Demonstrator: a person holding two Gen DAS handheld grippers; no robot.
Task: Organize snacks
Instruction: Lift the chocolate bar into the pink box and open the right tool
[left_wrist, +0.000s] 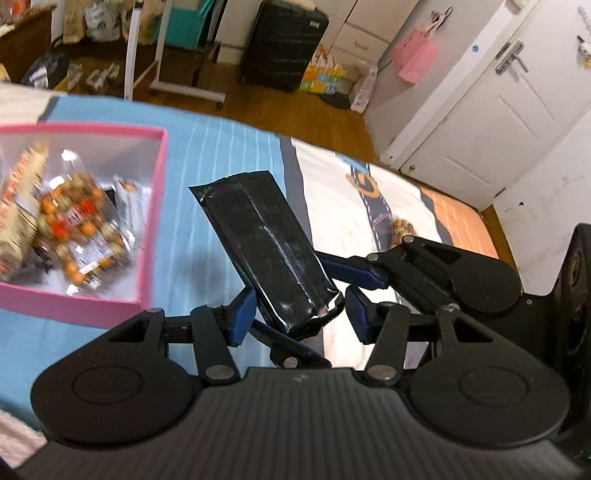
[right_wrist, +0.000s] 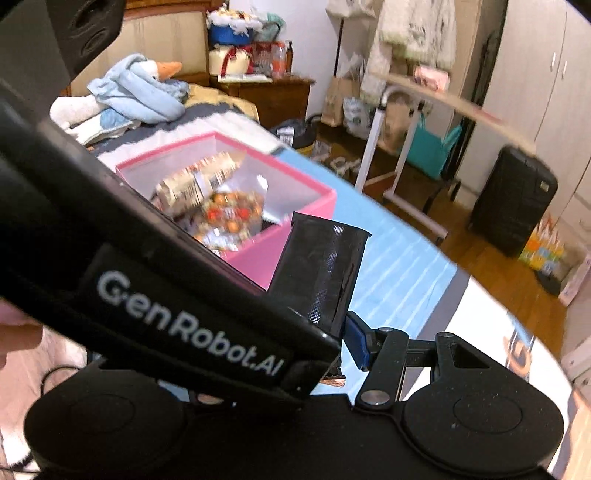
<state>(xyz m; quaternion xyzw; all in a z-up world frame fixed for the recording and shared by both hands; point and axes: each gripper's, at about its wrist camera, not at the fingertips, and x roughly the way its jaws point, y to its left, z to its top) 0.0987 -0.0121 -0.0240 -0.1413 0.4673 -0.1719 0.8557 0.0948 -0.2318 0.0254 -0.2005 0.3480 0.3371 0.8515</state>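
A black snack packet (left_wrist: 269, 247) hangs in the air above the bed, its sealed seam facing me. My left gripper (left_wrist: 299, 317) has the packet's lower end between its blue pads (left_wrist: 242, 317), which sit against its two sides. My right gripper (left_wrist: 295, 295) reaches in from the right and clamps the same packet just above, one finger on each side. In the right wrist view the packet (right_wrist: 317, 266) rests against the right pad (right_wrist: 356, 339); the left gripper's body (right_wrist: 184, 314) hides the other pad. A pink box (left_wrist: 157, 206) holding several snack bags (left_wrist: 74, 229) stands to the left.
The box (right_wrist: 255, 254) sits on a blue striped sheet (left_wrist: 221, 155). One small orange snack (left_wrist: 400, 227) lies loose on the patterned cover. Beyond the bed's edge are a black suitcase (left_wrist: 284, 44), a rolling side table (right_wrist: 399, 155), a white door (left_wrist: 498, 122) and a plush toy (right_wrist: 136, 96).
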